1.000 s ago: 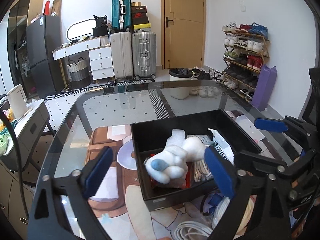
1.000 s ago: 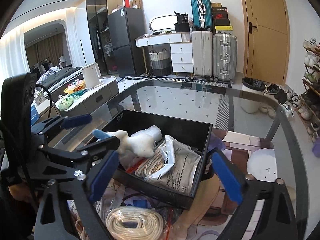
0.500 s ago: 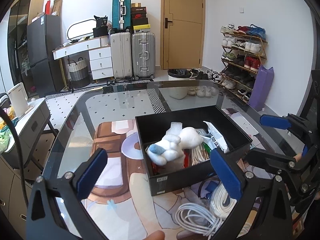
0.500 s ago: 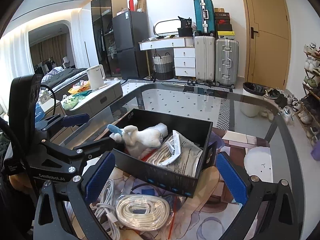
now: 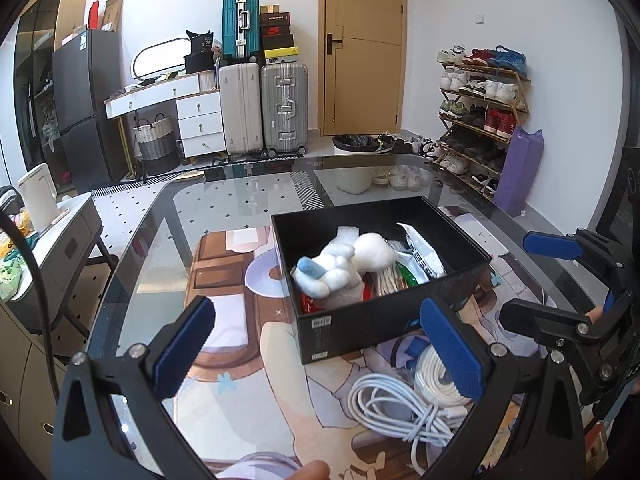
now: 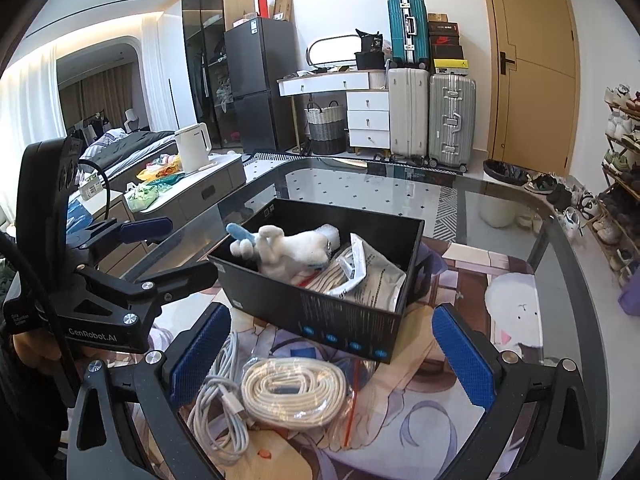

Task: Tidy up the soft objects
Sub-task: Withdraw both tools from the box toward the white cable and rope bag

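A white plush toy (image 5: 340,270) with a blue ear lies in a black box (image 5: 360,326) on the glass table; it shows in the right wrist view too (image 6: 288,246), in the box (image 6: 340,320). Beside the toy lie a plastic bag of cord (image 6: 360,276) and a red packet. My left gripper (image 5: 316,344) is open and empty, back from the box's near wall. My right gripper (image 6: 332,356) is open and empty, above a bagged coil of white rope (image 6: 294,394) and a loose white cable (image 6: 218,420) in front of the box.
A printed mat (image 5: 232,344) covers the table under the box. The glass table's edge (image 5: 120,264) curves on the left. A low cabinet with a kettle (image 6: 194,152) stands left of the table. Suitcases, a door and a shoe rack stand far behind.
Both grippers have drawn back from the box and risen. The plush toy stays in the box. The rope coil and cable in front of the box have come into view.
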`<state>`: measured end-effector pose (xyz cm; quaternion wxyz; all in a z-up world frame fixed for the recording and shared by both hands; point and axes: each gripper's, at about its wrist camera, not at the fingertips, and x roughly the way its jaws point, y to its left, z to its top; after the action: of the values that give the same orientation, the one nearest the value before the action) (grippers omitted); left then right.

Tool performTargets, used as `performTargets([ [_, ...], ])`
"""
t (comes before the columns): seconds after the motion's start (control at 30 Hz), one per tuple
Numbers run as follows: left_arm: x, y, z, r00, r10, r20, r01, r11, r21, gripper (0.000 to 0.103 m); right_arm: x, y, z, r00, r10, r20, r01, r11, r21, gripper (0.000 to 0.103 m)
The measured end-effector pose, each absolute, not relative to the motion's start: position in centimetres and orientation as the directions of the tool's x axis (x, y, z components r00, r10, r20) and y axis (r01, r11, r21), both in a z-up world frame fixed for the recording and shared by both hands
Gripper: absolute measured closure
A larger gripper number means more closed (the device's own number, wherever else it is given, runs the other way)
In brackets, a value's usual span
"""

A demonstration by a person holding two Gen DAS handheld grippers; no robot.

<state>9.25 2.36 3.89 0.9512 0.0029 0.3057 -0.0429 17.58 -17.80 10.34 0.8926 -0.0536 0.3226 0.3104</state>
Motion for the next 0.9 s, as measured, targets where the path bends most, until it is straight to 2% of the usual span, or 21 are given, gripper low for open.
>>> performTargets([
  [0.9,6.0,1.7,0.8,0.741,-0.119,-0.661,0.111,0.992,-0.054,0.000,15.2,-18.5,7.1,0.531,0.497,-0.686,-0.584,0.802,0.129,0.001],
])
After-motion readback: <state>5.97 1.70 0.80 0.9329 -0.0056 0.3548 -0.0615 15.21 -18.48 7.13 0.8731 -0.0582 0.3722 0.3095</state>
